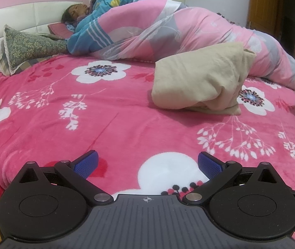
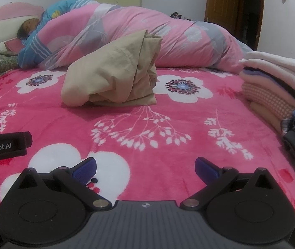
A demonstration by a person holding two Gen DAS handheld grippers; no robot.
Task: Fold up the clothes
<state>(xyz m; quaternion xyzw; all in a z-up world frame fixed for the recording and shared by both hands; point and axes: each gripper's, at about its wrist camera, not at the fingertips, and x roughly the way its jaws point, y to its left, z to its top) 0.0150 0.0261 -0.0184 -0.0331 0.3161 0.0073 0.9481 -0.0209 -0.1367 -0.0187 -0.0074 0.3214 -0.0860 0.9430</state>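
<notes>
Both grippers hovered low over the near edge of the bed, above a pink floral blanket (image 1: 110, 124).

Left gripper (image 1: 148, 164): jaws spread wide, blue pads (image 1: 86, 162) well apart, nothing between them. Blanket's white flower showed through the gap.

Right gripper (image 2: 145, 167): jaws likewise wide, blue pads (image 2: 85, 168) well apart, empty. In the right view the black body of the left gripper poked in at the left edge, with white lettering, partly cut off.

The garment (image 1: 201, 78), a beige cloth, lay bunched in a loose heap in the middle of the bed, well ahead of both grippers and touched by neither. It was partly doubled over, one fold standing up toward the back, the lower layers flat on the blanket. In the right view the garment (image 2: 114, 72) sat ahead and slightly left of centre; in the left view, ahead and to the right.

A stack of folded clothes (image 2: 276, 83) sat at the right side of the bed: white on top, then purple, pink, a checked piece, with blue and dark items nearer the camera. Only its edge showed in the left view.

Behind the garment a person (image 1: 75, 12) lay along the far side of the bed under a pink and grey quilt (image 1: 189, 31), head toward the headboard (image 1: 12, 20). A green patterned pillow (image 1: 29, 47) lay by the headboard on the left. A brown door (image 2: 230, 10) stood at the far right wall.
</notes>
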